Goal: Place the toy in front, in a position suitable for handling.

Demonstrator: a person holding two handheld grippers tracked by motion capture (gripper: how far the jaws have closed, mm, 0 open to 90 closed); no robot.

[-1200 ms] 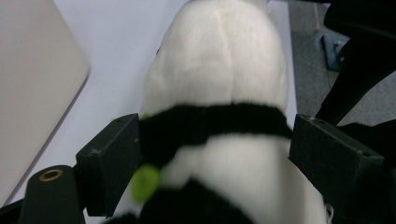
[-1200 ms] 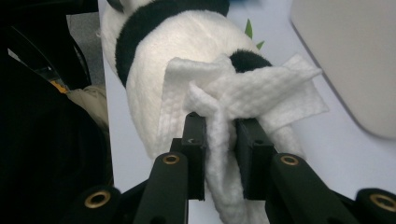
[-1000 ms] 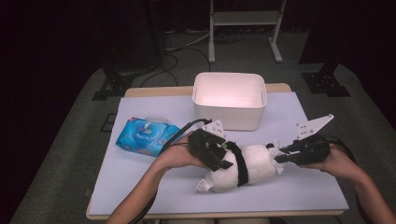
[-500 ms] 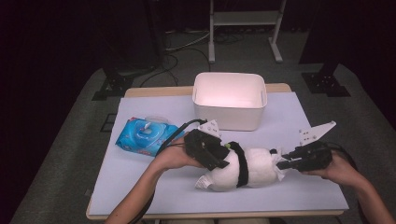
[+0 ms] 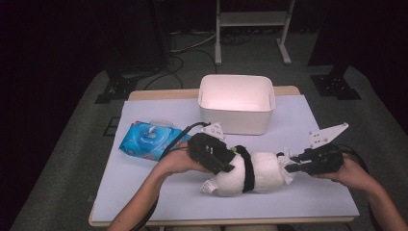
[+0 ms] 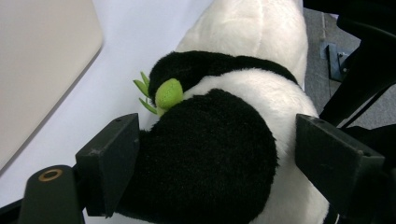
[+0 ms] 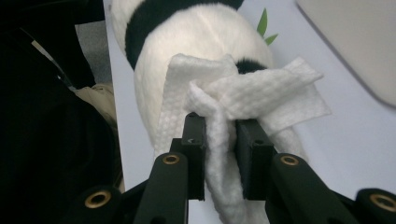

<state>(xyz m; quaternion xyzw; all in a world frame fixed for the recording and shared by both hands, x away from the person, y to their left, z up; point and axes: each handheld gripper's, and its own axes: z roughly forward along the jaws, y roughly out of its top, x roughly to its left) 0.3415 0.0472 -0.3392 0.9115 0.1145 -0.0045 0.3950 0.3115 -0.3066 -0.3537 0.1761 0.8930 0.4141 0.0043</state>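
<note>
While right claw point(image 7: 219, 140) pinches one wipe point(image 7: 243, 100), left claw point(image 6: 215, 168) clasps one panda point(image 5: 250, 173), one bin point(image 5: 236, 103)

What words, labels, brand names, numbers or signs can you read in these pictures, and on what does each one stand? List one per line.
No text can be read anywhere.
Blue wipes pack: it bears a printed design, too small and blurred to read.
Panda plush, white wipe, white bin, left gripper and right gripper: no lettering visible.
</note>
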